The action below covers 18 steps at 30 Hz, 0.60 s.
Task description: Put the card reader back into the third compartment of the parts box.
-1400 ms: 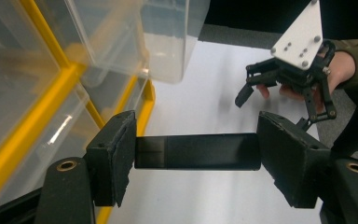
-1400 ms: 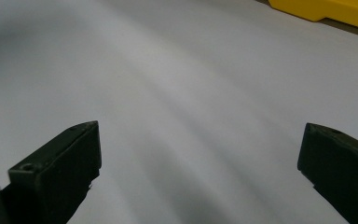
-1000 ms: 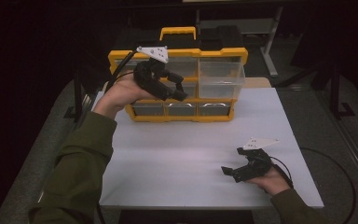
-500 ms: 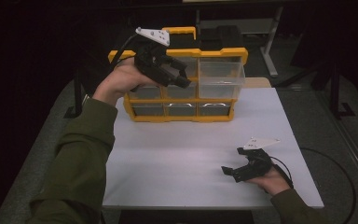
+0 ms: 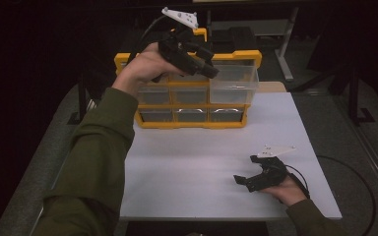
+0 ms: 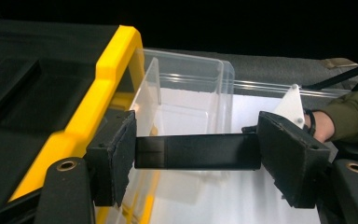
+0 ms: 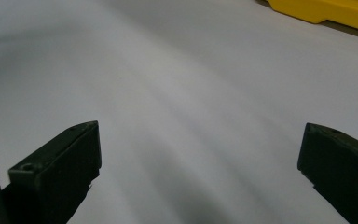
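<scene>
Dim surroundings are framing a white rectangular table [image 5: 202,167], with a yellow-framed plastic organiser of clear drawers [image 5: 192,98] standing along its far edge. The person's left hand is holding the left gripper [image 5: 204,61] raised above the organiser's top, near its large clear right-hand bin [image 5: 232,78]. In the left gripper view, the jaws are pinching a flat black rectangular bar [image 6: 196,151] by its two ends, so the bar's long axis is running straight across from one jaw to the other. The bar is hanging over the mouth of that clear bin, whose thin transparent wall [image 6: 147,100] is rising just behind the bar, beside the yellow frame edge [image 6: 100,100]. The bin is lying directly below and slightly ahead of the bar, which looks like the relation the next move depends on; lowering the bar would likely have to clear that wall.

The right gripper [image 5: 248,181] is resting low on the near right part of the table, well apart from the organiser, its jaws spread wide and holding nothing. The left hand is plainly the nearer one to the bin.
</scene>
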{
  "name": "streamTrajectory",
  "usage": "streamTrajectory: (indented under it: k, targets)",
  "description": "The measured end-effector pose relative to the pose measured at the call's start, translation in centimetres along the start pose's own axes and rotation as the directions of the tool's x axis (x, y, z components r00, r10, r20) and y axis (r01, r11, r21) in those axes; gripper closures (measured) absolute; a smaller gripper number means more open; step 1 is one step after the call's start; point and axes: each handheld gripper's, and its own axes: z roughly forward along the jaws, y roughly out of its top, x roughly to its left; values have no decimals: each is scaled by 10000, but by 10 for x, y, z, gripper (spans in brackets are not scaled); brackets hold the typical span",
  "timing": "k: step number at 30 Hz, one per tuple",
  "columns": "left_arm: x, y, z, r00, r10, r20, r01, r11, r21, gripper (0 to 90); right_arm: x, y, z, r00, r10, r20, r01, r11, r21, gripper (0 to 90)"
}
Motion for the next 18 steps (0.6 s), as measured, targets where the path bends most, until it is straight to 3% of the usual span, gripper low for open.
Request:
streamTrajectory:
  k: [7, 9, 18]
  targets:
    - [10, 5, 27, 9999, -151, -74, 152, 9996, 220, 296, -2, -1, 0, 10000, 18, -65, -18, 10000, -67, 0]
    - [12, 3, 30, 9992, -326, -235, 328, 9994, 52, 231, -3, 0, -1, 9999, 84, -84, -85, 9999, -107, 0]
    - [2, -18, 5, 9984, -413, -398, 403, 9989, -258, 137, -2, 0, -1, 9999, 103, -40, -103, 9999, -80, 0]
